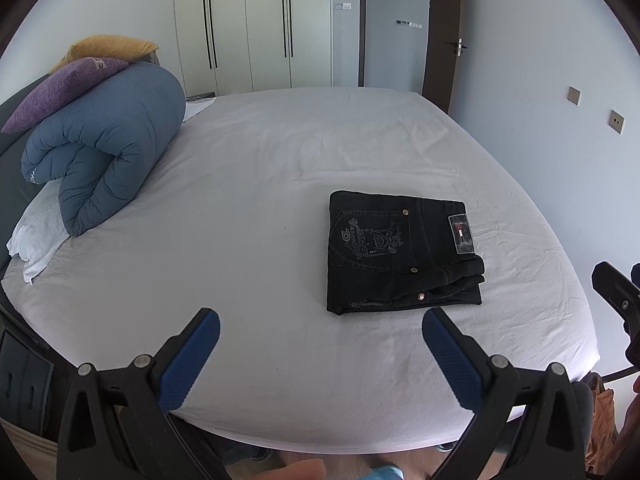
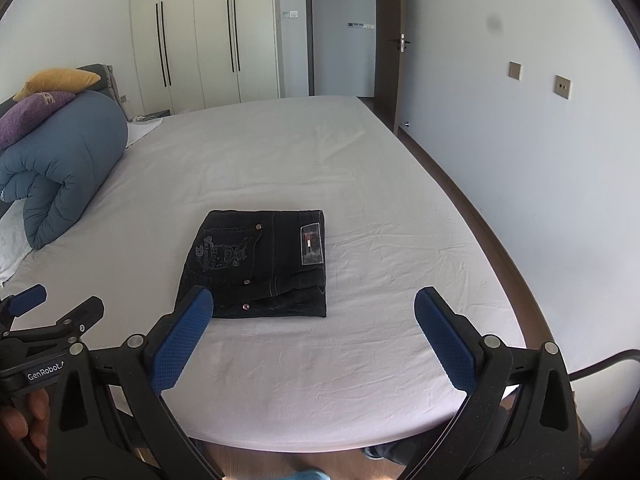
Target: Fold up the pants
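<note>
The black jeans (image 1: 404, 252) lie folded into a compact, squarish stack on the white bedsheet (image 1: 240, 200), right of centre in the left wrist view and just below centre in the right wrist view (image 2: 256, 264). A back pocket with pale embroidery faces up, and a brand patch (image 2: 312, 244) sits at the waistband edge on the right of the stack. The layers show at the near edge, slightly uneven at the right corner. I judge the folding essentially done.

Denim like this should be fairly heavy and stiff for cloth, not slippery, and it holds a crease well. If I need to shift or tidy it, I would pinch through all layers at the near edge, one gripper at each corner, so the stack lifts as one.

My left gripper (image 1: 320, 340) hovers over the near part of the bed, jaws spread wide and holding nothing, apart from the jeans. My right gripper (image 2: 314, 320) is also wide and empty; its left finger (image 2: 184, 336) overlaps the stack's near-left corner in the picture, though I cannot tell whether it touches.

In the upper left of both frames sits a rolled blue duvet (image 1: 104, 148) with a purple pillow (image 1: 60, 92) and a yellow pillow (image 1: 112, 46) on top. White wardrobes (image 1: 248, 28) fill the far wall.
</note>
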Tool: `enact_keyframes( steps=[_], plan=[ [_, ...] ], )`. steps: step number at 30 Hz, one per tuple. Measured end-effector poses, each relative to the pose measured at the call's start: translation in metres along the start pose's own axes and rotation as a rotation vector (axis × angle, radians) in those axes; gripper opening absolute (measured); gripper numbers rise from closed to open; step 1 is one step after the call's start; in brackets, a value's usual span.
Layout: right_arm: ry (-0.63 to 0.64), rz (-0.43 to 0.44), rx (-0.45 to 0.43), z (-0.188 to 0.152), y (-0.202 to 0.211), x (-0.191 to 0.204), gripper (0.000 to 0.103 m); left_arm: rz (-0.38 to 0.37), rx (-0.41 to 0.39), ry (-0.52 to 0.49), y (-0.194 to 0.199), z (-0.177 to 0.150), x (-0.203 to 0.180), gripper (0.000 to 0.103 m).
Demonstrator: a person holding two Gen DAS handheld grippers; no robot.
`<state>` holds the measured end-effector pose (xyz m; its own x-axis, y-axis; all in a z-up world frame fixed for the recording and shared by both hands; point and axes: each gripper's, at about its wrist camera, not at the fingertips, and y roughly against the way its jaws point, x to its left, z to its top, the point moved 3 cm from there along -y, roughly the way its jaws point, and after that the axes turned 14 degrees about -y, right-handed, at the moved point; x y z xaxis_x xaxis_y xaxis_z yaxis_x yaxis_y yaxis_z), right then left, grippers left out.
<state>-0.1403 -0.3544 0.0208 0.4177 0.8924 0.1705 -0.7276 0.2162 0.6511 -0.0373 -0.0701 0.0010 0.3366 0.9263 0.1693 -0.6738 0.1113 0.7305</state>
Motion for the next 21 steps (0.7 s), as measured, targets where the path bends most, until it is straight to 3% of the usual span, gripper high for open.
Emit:
enact_keyframes(
  steps=[21],
  plan=[
    [0.017,0.005,0.041,-0.0069,-0.0084,0.0062,0.103,-0.014,0.027,-0.017,-0.0061,-0.0025,-0.0042,0.103]
  ],
)
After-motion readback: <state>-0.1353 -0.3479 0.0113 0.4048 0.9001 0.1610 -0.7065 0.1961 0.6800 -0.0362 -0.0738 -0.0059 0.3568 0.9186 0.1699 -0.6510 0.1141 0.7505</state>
